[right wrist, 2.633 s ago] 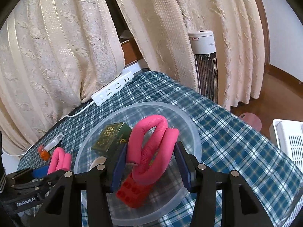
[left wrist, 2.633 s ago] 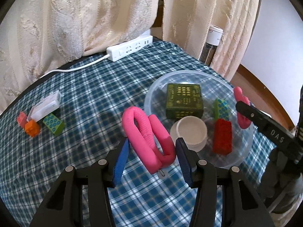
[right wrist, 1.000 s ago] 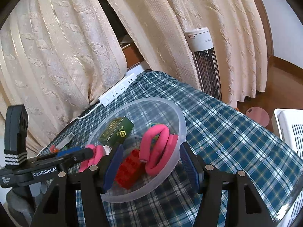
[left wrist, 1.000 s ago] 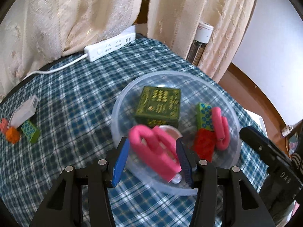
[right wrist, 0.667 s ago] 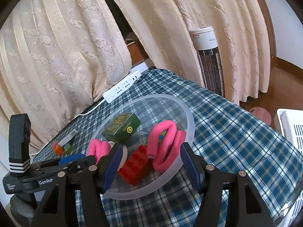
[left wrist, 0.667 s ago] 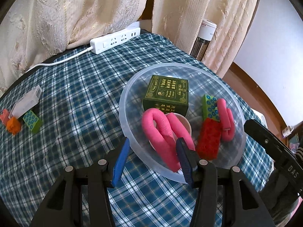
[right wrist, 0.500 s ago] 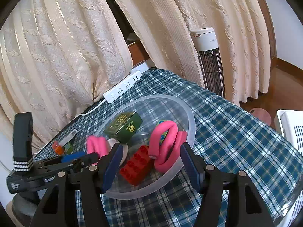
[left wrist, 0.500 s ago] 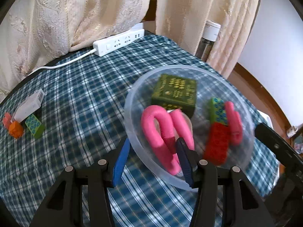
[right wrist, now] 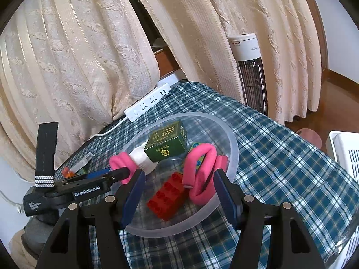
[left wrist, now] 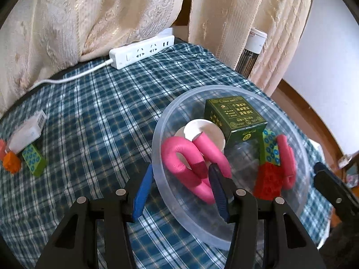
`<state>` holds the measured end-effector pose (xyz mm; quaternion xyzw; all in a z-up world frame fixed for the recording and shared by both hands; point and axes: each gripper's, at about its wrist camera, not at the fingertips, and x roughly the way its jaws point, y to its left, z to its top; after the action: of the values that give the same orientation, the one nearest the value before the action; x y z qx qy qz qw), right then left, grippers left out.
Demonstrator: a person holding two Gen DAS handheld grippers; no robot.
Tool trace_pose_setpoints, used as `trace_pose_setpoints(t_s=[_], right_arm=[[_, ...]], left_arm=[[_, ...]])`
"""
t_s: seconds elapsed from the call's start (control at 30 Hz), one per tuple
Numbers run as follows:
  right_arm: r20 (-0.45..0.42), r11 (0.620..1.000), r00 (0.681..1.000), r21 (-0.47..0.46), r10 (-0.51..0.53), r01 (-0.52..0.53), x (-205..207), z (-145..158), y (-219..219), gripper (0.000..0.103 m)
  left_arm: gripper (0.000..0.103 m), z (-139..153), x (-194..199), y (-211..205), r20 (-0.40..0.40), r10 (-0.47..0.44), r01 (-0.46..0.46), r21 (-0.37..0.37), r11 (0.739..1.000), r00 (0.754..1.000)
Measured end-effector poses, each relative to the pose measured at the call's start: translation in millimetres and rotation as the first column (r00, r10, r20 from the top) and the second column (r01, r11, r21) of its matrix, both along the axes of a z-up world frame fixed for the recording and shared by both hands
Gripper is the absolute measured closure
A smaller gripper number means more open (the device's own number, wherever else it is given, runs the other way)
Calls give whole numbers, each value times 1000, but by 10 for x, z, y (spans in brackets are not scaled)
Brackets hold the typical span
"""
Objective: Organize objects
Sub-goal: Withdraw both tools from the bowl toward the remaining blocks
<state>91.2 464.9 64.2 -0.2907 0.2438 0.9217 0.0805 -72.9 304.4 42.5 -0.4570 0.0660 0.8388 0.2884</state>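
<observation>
A clear plastic bowl [left wrist: 170,204] [right wrist: 232,143] on the plaid cloth holds a green box [left wrist: 235,116] [right wrist: 168,143], a white cup [left wrist: 208,132], a red brick [left wrist: 267,179] [right wrist: 167,196], a green dotted brick [left wrist: 269,148] and two pink foam loops. One loop [left wrist: 188,170] lies in the bowl just ahead of my open, empty left gripper [left wrist: 179,190], whose fingers straddle the bowl's near rim. The other loop [right wrist: 199,174] lies in the bowl between the fingers of my open right gripper [right wrist: 177,195], untouched. The left gripper also shows in the right wrist view [right wrist: 112,173].
Left on the cloth lie a white box [left wrist: 28,132], an orange block [left wrist: 12,162] and a green dotted brick [left wrist: 33,160]. A white power strip [left wrist: 141,51] lies at the far edge under curtains. A tower fan [right wrist: 249,67] and a white basket [right wrist: 345,154] stand off the table.
My left gripper carried its pink loop from the cloth into the bowl, let it go and shifted left. My right gripper released its loop in the bowl and drew back.
</observation>
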Motion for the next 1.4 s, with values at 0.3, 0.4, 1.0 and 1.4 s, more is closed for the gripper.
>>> trace_pose_setpoints(t_s=[0.3, 0.4, 1.0, 1.4], right_arm=[[0, 999, 1000, 18, 28, -28, -9, 51, -175, 36], [-1, 999, 999, 20, 36, -36, -8, 68, -243, 33], [17, 987, 989, 70, 144, -145, -192, 160, -865, 32], [59, 967, 970, 86, 236, -241, -475, 129, -1302, 32]], left_arm=[[50, 126, 121, -143, -33, 1, -1, 11, 1000, 999], [48, 138, 158, -215, -43, 11, -11, 3, 1000, 999], [38, 161, 39, -1113, -24, 183, -183, 25, 983, 983], [38, 154, -55, -1725, -45, 276, -276, 9, 961, 960]])
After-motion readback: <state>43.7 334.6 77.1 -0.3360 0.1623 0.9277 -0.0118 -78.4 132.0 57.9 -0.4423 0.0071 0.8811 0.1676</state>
